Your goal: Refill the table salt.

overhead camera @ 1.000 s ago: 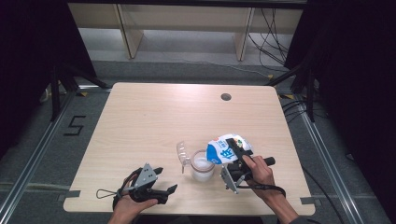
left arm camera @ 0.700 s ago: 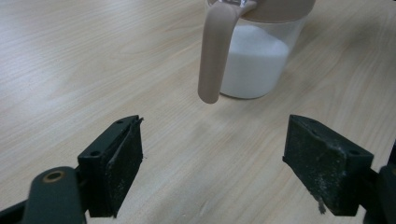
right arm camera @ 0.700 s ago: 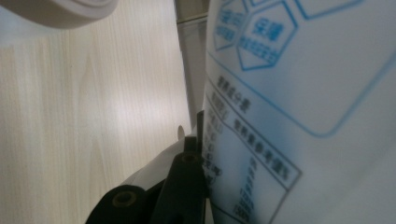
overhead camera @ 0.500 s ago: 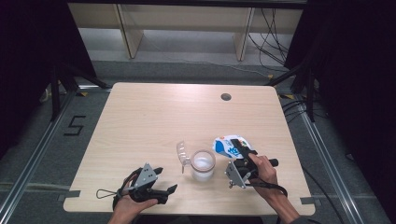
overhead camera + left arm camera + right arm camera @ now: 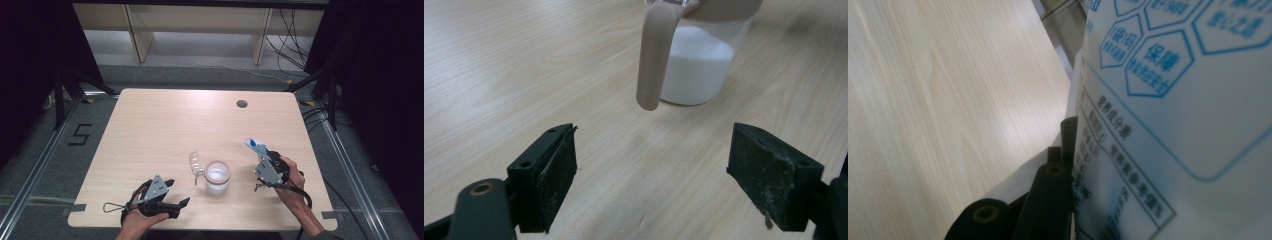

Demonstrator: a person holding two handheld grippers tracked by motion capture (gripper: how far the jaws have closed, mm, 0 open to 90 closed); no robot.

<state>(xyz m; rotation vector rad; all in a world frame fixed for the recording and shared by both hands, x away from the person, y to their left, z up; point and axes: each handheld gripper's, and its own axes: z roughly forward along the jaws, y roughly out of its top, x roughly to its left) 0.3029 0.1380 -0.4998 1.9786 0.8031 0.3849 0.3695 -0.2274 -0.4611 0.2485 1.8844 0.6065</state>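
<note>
A clear jar [image 5: 217, 177] with a tan rim holds white powder and stands near the table's front middle; its clear lid [image 5: 195, 165] hangs open to the left. In the left gripper view the jar [image 5: 696, 70] and its tan flap [image 5: 655, 55] are just ahead of the jaws. My left gripper [image 5: 176, 193] rests open at the front left, nothing between its pads. My right gripper [image 5: 261, 156] is shut on a white and blue printed bag [image 5: 253, 144], held up right of the jar. The bag [image 5: 1168, 110] presses against the right gripper's black jaw.
The light wooden table [image 5: 165, 125] has a round cable hole [image 5: 242, 104] at the back right. Wooden shelving legs stand on the floor behind. A cable [image 5: 112, 207] trails from the left gripper near the front edge.
My right gripper has swung the bag away from over the jar, to the right and more upright. The left gripper has stayed put.
</note>
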